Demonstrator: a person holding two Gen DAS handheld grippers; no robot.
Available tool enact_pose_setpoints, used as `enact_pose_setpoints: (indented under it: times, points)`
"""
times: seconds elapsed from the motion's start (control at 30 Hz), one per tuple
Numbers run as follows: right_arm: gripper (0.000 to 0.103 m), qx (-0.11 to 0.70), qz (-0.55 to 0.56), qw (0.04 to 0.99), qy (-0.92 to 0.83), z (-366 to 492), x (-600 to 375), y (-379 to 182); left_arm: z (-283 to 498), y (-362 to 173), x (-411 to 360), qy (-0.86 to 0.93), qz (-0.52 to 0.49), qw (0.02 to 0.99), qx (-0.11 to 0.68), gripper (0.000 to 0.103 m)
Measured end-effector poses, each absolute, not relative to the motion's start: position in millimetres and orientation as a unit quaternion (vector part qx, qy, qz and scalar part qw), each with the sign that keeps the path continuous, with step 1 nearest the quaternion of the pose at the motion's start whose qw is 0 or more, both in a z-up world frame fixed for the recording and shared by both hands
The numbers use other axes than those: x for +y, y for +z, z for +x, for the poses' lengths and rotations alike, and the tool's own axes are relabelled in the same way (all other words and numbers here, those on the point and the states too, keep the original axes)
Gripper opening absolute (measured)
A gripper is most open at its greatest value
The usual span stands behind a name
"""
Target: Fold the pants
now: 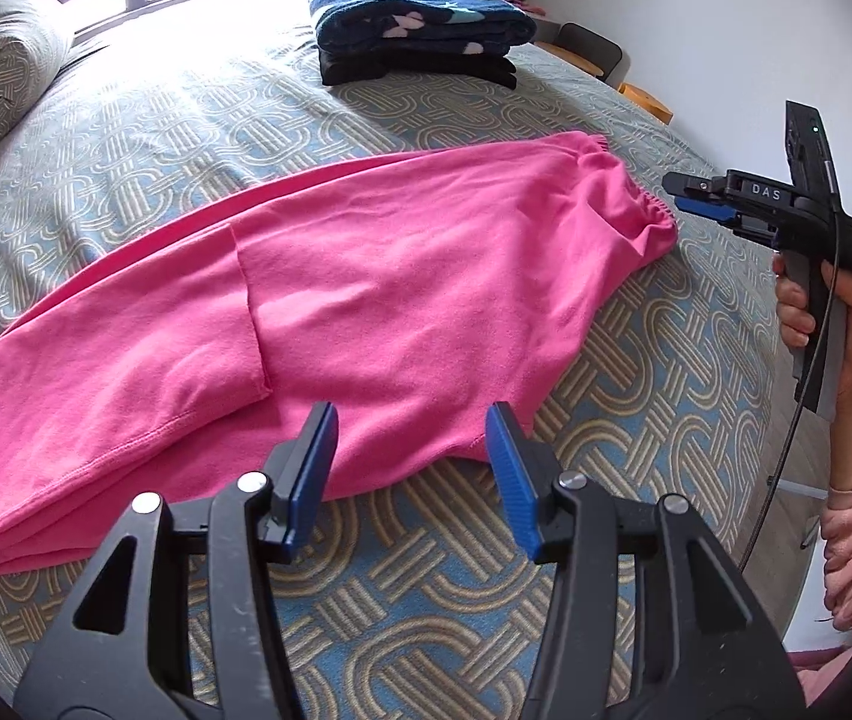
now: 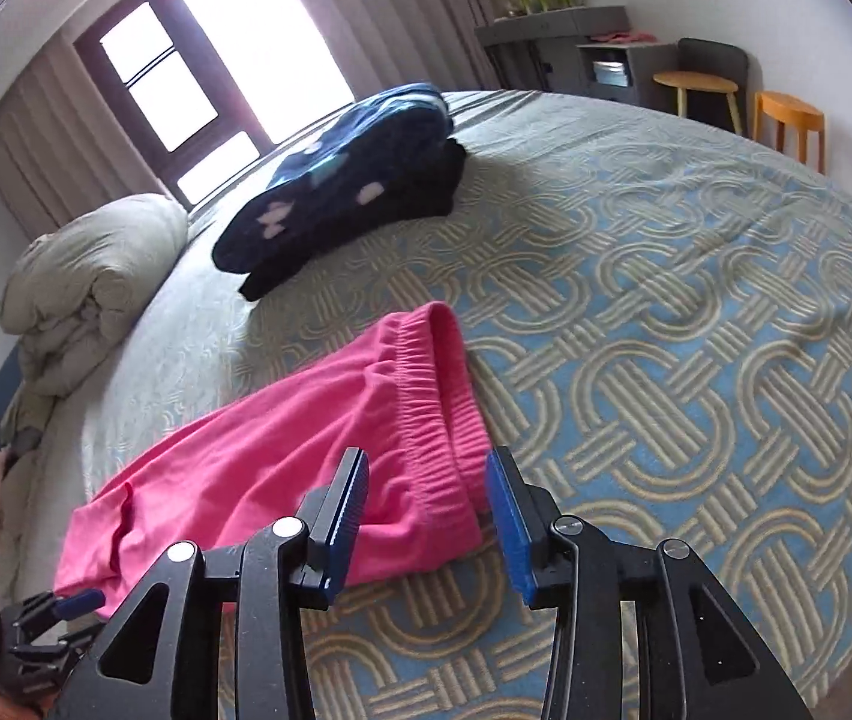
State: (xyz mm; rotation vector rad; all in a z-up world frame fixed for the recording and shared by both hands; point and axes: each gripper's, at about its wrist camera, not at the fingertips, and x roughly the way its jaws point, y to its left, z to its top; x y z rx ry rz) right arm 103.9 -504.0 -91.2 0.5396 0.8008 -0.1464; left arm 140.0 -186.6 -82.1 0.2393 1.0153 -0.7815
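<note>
Pink pants (image 1: 396,276) lie flat on the patterned bed cover (image 1: 426,600), doubled lengthwise, with the leg end turned back over the middle at the left. My left gripper (image 1: 411,420) hovers over their near edge, jaws apart and nothing pinched. In the right wrist view the elastic waistband (image 2: 426,372) runs towards my right gripper (image 2: 426,468). That gripper is open, its pads either side of the waistband's near corner without pressing it. From the left wrist view the right gripper (image 1: 681,189) sits just off the waistband's right end. The left gripper (image 2: 66,606) shows at the bottom left.
A folded stack, navy patterned fleece on black (image 1: 420,24) (image 2: 342,180), sits at the far side of the bed. A rolled duvet (image 2: 90,276) lies at the left. A person's hand (image 1: 816,312) and pink sleeve hold the right tool. Wooden stools (image 2: 786,120) stand beyond the bed.
</note>
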Motion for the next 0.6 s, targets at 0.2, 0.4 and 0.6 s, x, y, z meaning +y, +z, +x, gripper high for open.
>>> enact_pose_setpoints:
  times: [0.2, 0.4, 0.6]
  points:
    - [0.04, 0.435, 0.237, 0.856, -0.146, 116.4, -508.7, -128.5, 147.1, -84.4, -175.8, -0.34, 0.12, 0.804, 0.474, 0.053]
    - [0.043, 0.396, 0.296, 0.854, -0.161, 82.9, -515.1, -105.3, 162.8, -77.8, -166.0, -0.328, 0.092, 0.815, 0.47, 0.053]
    - [0.049, 0.398, 0.383, 0.828, -0.099, 72.8, -517.0, -111.5, 179.3, -73.8, -165.2, -0.317, 0.081, 0.823, 0.464, 0.054]
